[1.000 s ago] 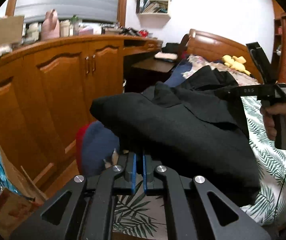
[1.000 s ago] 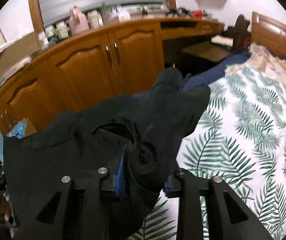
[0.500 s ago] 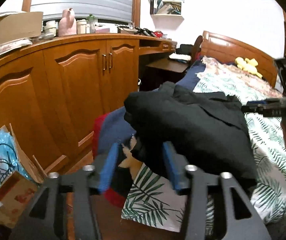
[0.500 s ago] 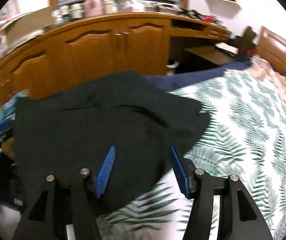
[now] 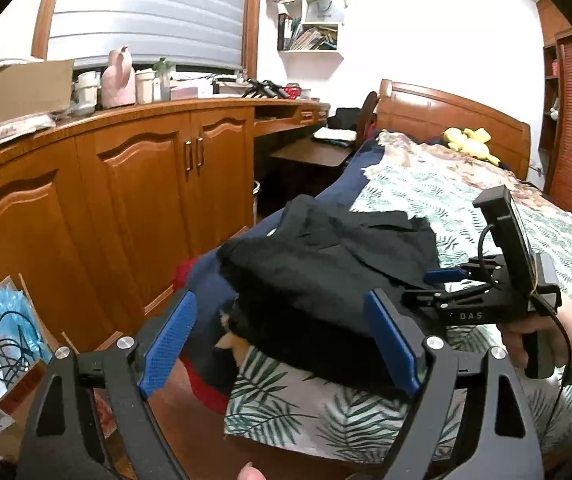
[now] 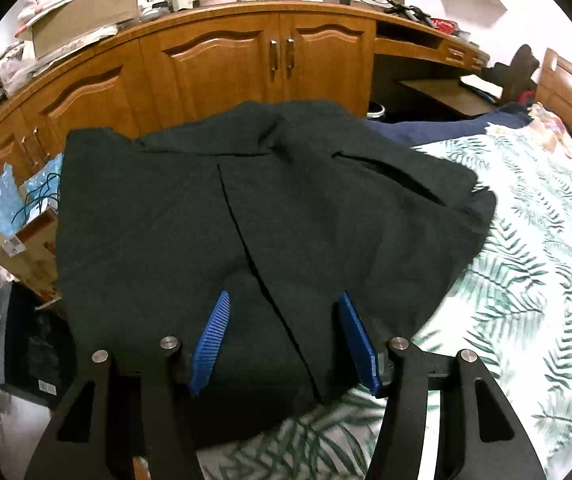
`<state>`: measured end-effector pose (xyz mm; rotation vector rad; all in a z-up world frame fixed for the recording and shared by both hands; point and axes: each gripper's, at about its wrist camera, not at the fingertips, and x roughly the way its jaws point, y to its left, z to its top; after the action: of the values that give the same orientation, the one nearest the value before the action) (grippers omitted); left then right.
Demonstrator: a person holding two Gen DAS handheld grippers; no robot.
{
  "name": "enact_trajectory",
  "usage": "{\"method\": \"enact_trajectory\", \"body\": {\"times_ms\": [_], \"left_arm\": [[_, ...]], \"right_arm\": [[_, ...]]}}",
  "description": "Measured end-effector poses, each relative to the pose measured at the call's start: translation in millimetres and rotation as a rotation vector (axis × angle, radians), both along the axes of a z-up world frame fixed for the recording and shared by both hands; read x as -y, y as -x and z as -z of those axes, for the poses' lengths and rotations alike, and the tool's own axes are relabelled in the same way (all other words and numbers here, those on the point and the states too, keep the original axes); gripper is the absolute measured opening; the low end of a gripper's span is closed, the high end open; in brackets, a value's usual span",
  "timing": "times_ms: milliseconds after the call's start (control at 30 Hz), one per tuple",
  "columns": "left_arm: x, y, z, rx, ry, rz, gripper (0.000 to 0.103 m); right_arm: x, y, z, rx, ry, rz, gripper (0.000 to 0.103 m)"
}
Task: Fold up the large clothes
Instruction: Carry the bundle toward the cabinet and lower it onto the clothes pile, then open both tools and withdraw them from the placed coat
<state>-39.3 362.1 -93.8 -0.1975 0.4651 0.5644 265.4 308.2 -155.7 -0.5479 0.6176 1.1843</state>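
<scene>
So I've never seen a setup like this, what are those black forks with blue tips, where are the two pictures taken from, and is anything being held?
There's no robot: a person holds a hand tool in each hand, each with a camera looking along its fingers. One picture is from the left gripper, the other from the right gripper. A black garment lies folded on the leaf-print bedspread. Both grippers are open; the left has just been opening, and neither grips the garment. The person's right hand shows in the left view.
</scene>
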Motion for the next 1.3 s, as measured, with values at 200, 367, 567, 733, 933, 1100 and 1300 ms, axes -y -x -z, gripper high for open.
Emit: {"method": "enact_trajectory", "body": {"times_ms": [200,367,567,733,933,1100,1300], "left_arm": [[27,-11,-16,0.009,-0.022,0.013,0.086],[58,-29,-31,0.008,-0.032,0.04,0.086],[101,-44,-49,0.012,-0.059,0.102,0.086],[143,-55,-59,0.026,-0.054,0.171,0.086],[199,-73,-66,0.016,-0.065,0.258,0.086],[252,-85,-68,0.003,-0.071,0.338,0.086],[307,-94,-63,-0.008,-0.038,0.441,0.086]], "right_arm": [[52,15,-40,0.022,-0.074,-0.006,0.059],[107,22,-57,0.04,-0.139,0.006,0.059],[174,28,-65,0.025,-0.203,0.066,0.071],[235,35,-71,0.032,-0.255,0.154,0.082],[316,47,-70,0.073,-0.314,0.307,0.085],[375,69,-67,0.117,-0.338,0.407,0.085],[430,97,-66,0.137,-0.363,0.502,0.085]]}}
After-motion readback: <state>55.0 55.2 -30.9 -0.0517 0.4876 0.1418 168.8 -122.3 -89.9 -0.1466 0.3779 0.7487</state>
